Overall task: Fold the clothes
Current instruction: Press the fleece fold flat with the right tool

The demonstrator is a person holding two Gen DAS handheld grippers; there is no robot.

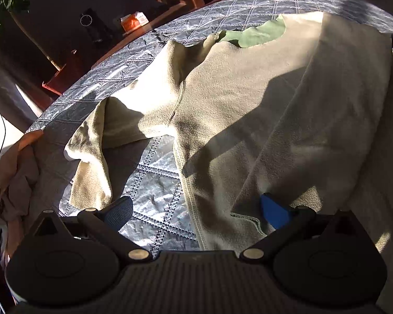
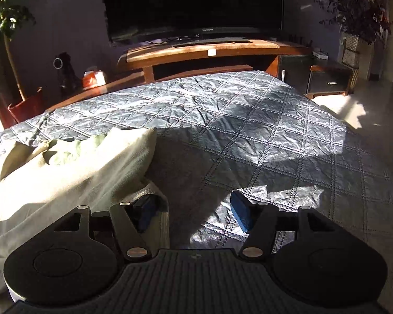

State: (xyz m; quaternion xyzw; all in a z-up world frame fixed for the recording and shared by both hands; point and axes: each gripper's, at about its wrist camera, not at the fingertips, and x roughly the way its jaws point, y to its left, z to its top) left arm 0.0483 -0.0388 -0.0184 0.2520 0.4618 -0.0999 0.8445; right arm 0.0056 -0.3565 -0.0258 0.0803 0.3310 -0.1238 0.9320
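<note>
both claws stand wide apart, gripping nothing: left claw [image 1: 196, 209] over the sweater [image 1: 249, 120] hem, right claw [image 2: 192, 213] beside its edge.

The left tool [image 1: 196, 209] hangs at six o'clock, its blue pads [image 1: 272, 210] spread wide apart with nothing pinched between them. One pad sits over the quilted grey bedcover [image 1: 154, 180], the other over the hem of a cream fleece top [image 1: 249, 104]. The top lies spread across the middle, its green-lined neck [image 1: 251, 36] toward twelve o'clock and one sleeve [image 1: 91, 162] crumpled at nine. A heap of tan cloth [image 1: 15, 172] lies at the bed's edge near eight o'clock.
</note>
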